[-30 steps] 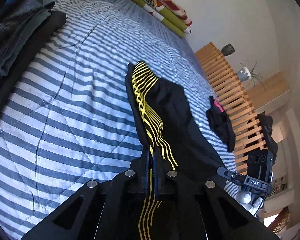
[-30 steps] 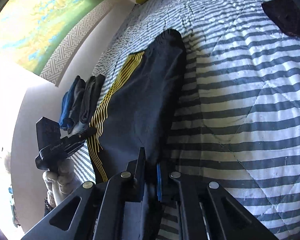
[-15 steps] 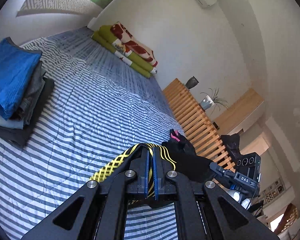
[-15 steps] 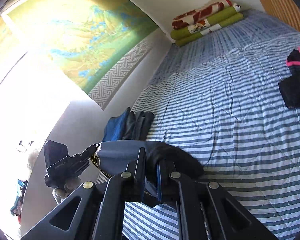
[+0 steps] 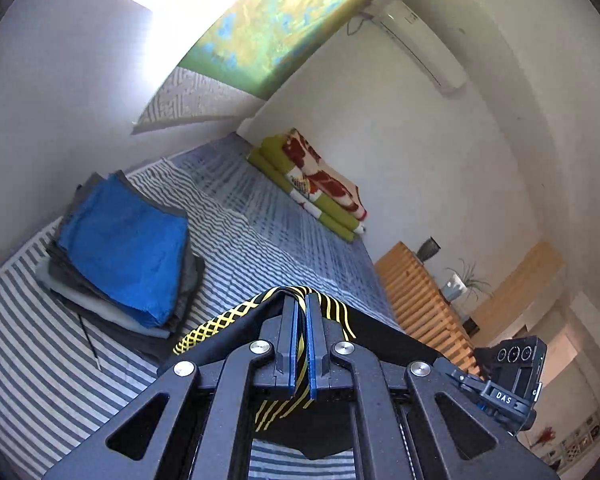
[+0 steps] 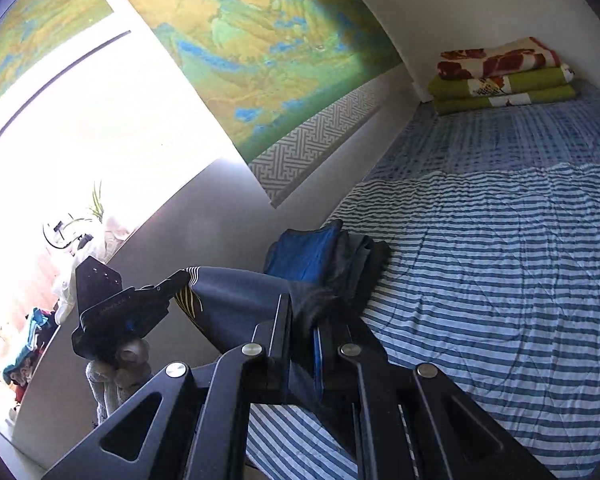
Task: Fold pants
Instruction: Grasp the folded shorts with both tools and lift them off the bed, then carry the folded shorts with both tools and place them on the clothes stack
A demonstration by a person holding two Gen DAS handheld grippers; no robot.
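Pants hang lifted above the striped bed, pinched at one edge by the left claw, whose blue pads are pressed together on the yellow-lined black cloth in the left wrist view. Off to the right, the right claw appears side-on, with the dark fabric stretched towards it. A stack of folded clothes sits on the bed just left of the claw, and folded blankets lie at the far wall.

From the right wrist view, the right claw is clamped on a bunched dark edge of the pants, which span across to the left claw held by a gloved hand. The cloth looks airborne and taut between both grips.

The likely trouble: the right bite is thick and bunched, so a layer could slip free and spoil the fold line, or the hanging part could drag across the folded stack nearby
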